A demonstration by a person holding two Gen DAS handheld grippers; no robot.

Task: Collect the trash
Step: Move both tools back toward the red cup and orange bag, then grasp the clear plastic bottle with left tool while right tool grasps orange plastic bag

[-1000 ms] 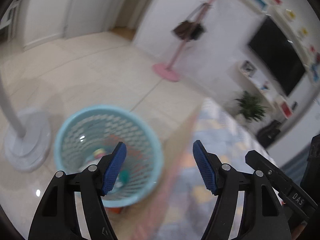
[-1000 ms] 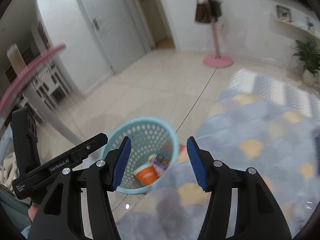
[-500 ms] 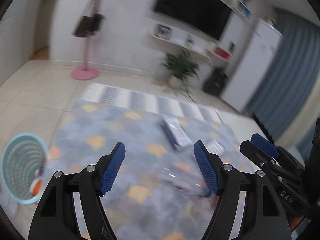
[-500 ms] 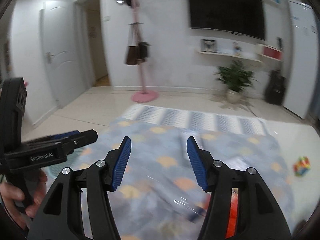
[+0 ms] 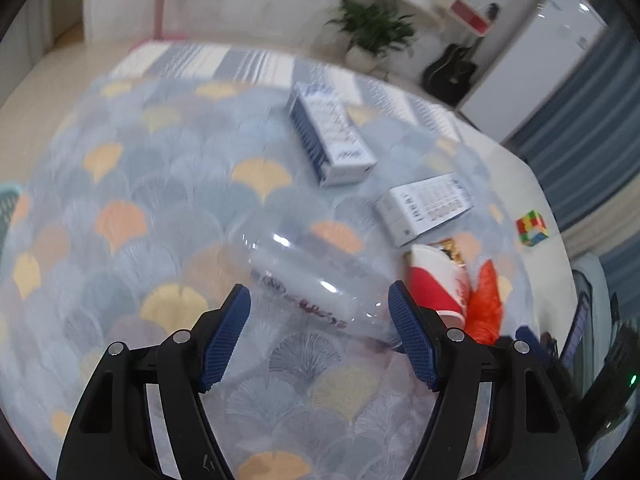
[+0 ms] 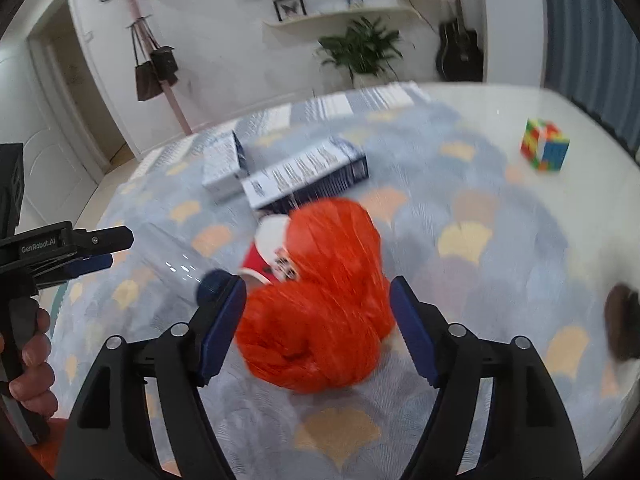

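Trash uncollected on rug [image 5: 120, 184]: bottle [image 5: 308, 280] at 12 o'clock of left gripper [image 5: 320, 336], bag [image 6: 320, 300] at 12 of right gripper [image 6: 318, 330]. Both claws wide, holding nothing. Cup [image 5: 436, 280], two boxes [image 5: 332, 132] [image 5: 428, 208] also left. Judged: early-to-middle stage.

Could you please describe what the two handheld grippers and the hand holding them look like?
Both the left gripper and the right gripper have black plastic frames with silver rivets and blue ribbed pads on the fingers. The left one, seen side-on, bears white "GenRobot.AI" lettering. A bare hand grips its handle; no sleeve shows.
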